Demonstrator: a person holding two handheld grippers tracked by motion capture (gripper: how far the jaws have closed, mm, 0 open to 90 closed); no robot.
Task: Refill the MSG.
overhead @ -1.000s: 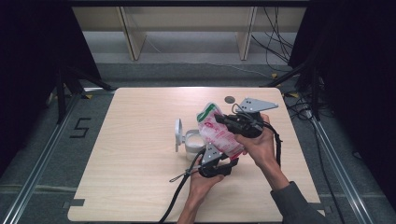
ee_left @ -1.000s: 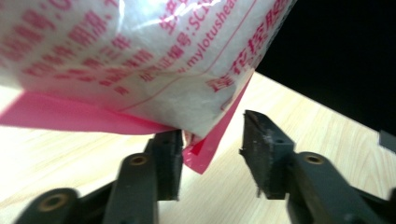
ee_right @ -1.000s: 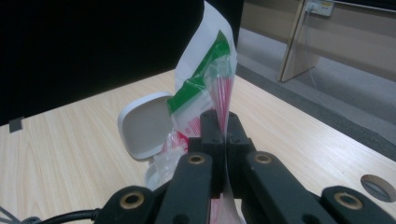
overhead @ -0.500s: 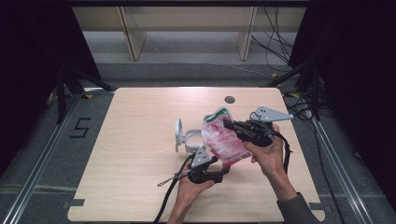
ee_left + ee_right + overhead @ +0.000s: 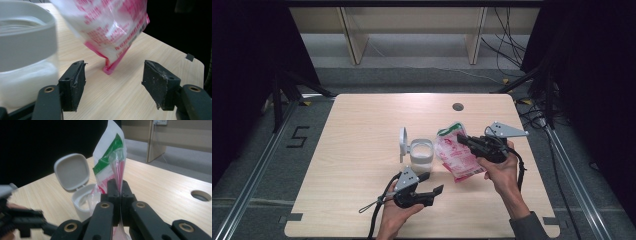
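Jar [image 5: 422, 155] stands open mid-table, right gripper [image 5: 464, 141] clamps the bag [image 5: 455, 156] beside it, left gripper [image 5: 432, 183] gapes empty; pouring remains.

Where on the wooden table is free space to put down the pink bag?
The light wooden table is bare left of the white open-lidded plastic jar, and along the far edge around the round hole. It is crowded at the near right, where the pink-and-white plastic bag, right claw and left claw meet.
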